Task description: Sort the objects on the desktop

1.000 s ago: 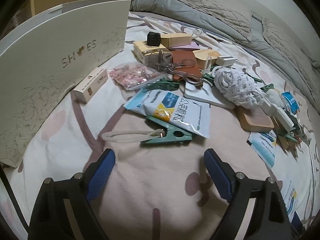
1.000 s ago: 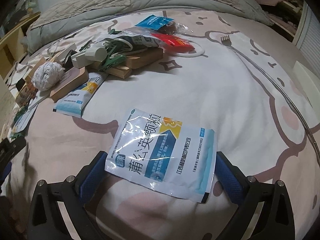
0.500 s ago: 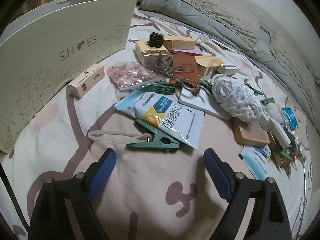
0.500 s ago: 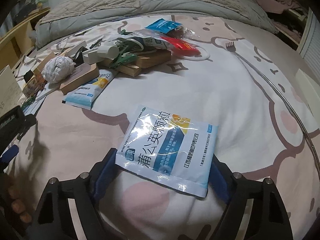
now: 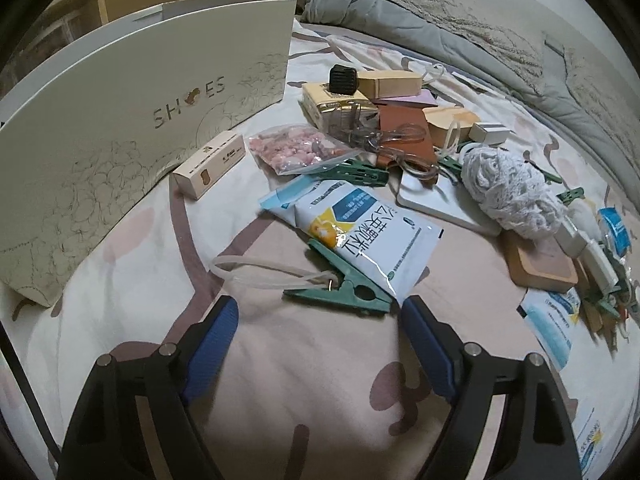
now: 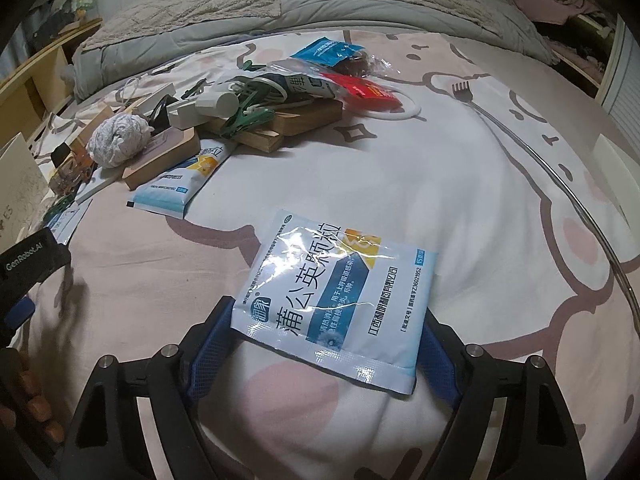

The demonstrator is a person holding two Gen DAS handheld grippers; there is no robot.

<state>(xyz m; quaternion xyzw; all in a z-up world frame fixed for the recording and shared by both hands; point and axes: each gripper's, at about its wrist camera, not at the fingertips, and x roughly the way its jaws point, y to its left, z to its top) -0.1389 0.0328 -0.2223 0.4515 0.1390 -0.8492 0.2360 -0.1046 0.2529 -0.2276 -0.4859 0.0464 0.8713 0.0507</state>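
A white-and-blue medicine sachet lies on the bedsheet, and my right gripper is shut across its width, with both blue pads against its side edges. My left gripper is closing, and only bare sheet lies between its fingers. Just beyond its tips lies a green clothes peg tied to a clear plastic loop. A second sachet lies partly over the peg. In the right wrist view the left gripper's black body shows at the left edge.
A white shoe box stands at the left, with a small carton and a bag of pink bits beside it. Behind is a pile of boxes, pegs, a white yarn ball and a wooden block. A long metal back scratcher lies at the right.
My right jaws have drawn in onto the sachet's sides. My left jaws have narrowed a little, and the green peg now sits closer to the left fingertips.
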